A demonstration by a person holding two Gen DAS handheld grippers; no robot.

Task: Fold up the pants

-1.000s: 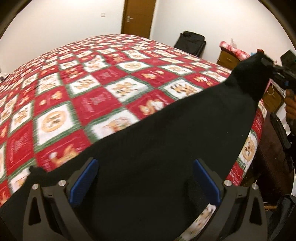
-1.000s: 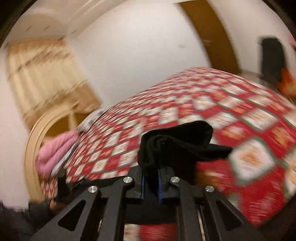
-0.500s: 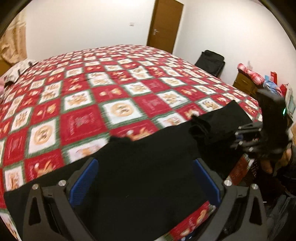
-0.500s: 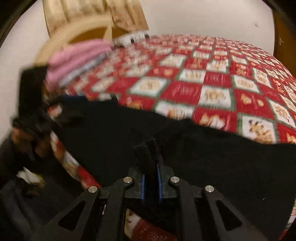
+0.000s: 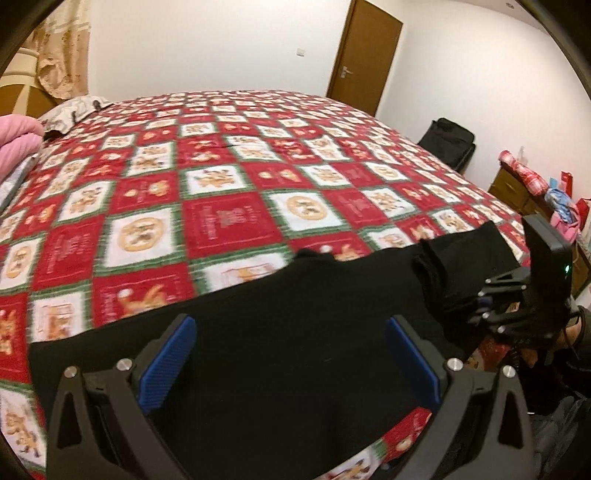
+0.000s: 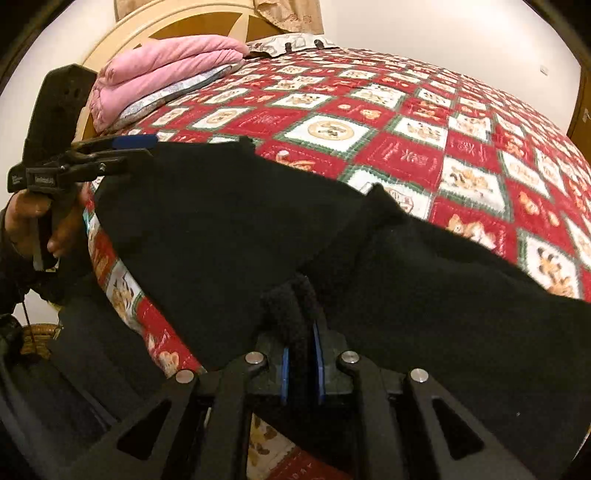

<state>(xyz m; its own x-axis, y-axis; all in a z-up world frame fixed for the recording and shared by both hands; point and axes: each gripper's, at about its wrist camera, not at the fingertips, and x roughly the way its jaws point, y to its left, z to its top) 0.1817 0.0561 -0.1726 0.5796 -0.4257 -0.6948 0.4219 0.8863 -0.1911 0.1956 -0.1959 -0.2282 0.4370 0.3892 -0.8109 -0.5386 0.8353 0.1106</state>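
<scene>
The right gripper (image 6: 301, 363) is clamped on a bunched edge of the black pants (image 6: 229, 218), which lie along the near edge of the bed (image 5: 229, 218). The left gripper (image 5: 288, 363) hovers over them, jaws wide apart. Best to lay the held edge flat and square before letting go.

A home bedroom: quilt-covered bed (image 5: 236, 192), curved headboard (image 6: 122, 33), wooden door (image 5: 364, 55), suitcase (image 5: 448, 142).
</scene>
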